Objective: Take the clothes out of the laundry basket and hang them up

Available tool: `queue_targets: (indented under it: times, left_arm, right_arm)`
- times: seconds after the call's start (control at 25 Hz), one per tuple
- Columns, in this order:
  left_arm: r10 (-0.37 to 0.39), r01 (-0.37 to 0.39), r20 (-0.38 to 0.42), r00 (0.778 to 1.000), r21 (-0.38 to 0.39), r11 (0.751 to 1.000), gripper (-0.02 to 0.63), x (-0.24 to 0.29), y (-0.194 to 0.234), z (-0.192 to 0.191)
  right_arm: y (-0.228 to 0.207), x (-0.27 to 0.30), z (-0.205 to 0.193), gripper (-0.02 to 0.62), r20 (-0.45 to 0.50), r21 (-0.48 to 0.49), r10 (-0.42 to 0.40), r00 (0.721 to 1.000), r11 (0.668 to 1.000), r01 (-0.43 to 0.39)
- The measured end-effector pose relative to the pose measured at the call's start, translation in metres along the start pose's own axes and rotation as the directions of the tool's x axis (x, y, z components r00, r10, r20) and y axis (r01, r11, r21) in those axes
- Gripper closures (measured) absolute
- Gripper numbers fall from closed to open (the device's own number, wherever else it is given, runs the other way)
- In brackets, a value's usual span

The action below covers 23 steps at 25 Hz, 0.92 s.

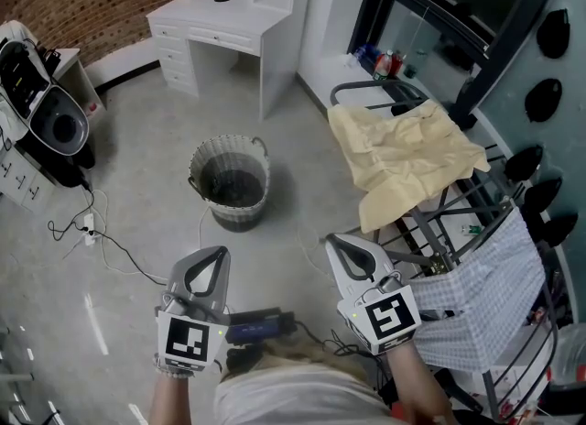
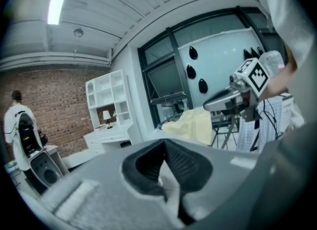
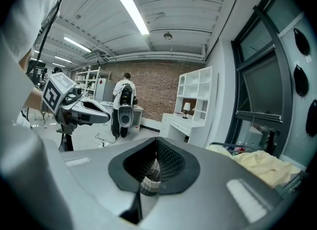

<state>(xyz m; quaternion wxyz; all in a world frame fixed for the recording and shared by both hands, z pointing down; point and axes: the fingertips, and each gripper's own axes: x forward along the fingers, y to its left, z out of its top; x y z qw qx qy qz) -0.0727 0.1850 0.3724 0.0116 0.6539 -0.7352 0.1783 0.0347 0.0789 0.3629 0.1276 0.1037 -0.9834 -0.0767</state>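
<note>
The left gripper [image 1: 218,253] and right gripper [image 1: 333,242] are both closed on nothing, side by side over smooth grey floor [image 1: 293,203]. Ahead, the round woven basket [image 1: 229,143] stands in open floor, well apart from the white desk [image 1: 229,25]. At right, a crumpled yellow cloth [image 1: 403,153] drapes the tubular metal rack [image 1: 441,231]; a checked cloth [image 1: 490,295] hangs just beside the right gripper.

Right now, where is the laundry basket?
Head view, middle: the laundry basket stands on the floor between the white desk and the left tongs.
</note>
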Motion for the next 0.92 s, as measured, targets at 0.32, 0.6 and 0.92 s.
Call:
queue_targets:
  times: [0.32, 0.6, 0.92]
  left_arm:
    - [0.0, 0.0, 0.005, 1.0, -0.004, 1.0, 0.612, 0.0025, -0.0021, -0.0008]
    - [0.005, -0.005, 0.0, 1.0, -0.022, 1.0, 0.612, 0.0023, -0.001, 0.002]
    - [0.012, -0.013, -0.008, 1.0, -0.061, 0.998, 0.612, 0.0014, -0.0008, 0.0005]
  right_arm:
    - [0.0003, 0.0001, -0.0049, 0.589, -0.006, -0.003, -0.003, 1.0, 1.0, 0.003]
    - [0.0003, -0.0017, -0.0048, 0.589, -0.009, -0.005, -0.003, 1.0, 1.0, 0.003]
    - [0.0004, -0.0005, -0.0041, 0.589, 0.001, -0.004, -0.008, 1.0, 1.0, 0.008]
